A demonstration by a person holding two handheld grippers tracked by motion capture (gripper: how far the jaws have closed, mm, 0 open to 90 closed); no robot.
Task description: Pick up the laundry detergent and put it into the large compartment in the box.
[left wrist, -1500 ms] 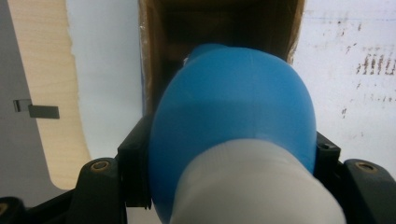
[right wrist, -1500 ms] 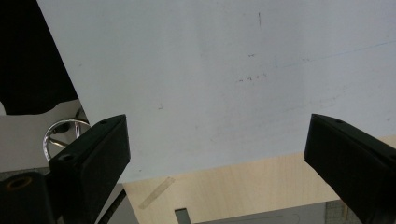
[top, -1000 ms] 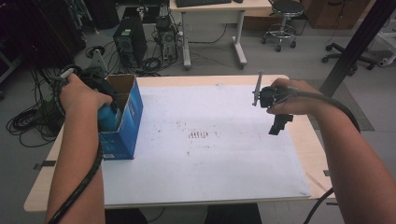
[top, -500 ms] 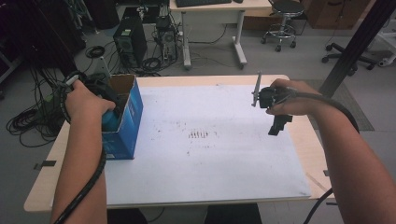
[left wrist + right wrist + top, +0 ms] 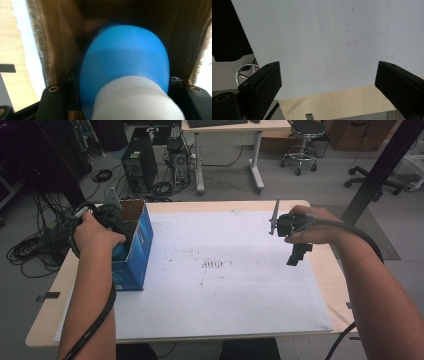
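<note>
The left tool (image 5: 116, 236) is lowered into the open top of the blue cardboard box (image 5: 139, 251), which stands at the left edge of the bench (image 5: 320, 270) on the white sheet (image 5: 240, 310). In the left gripper view the jaws pinch a blue bottle (image 5: 125, 62) with a white cap (image 5: 136, 100) from both sides; the bottle sits between the brown inner walls of the box. The right tool (image 5: 296, 251) hangs above the right side of the white sheet, well apart from the box, pointing down at it. In the right gripper view its jaws stand spread wide, with nothing between them, above the sheet's edge and a strip of bare wooden bench.
</note>
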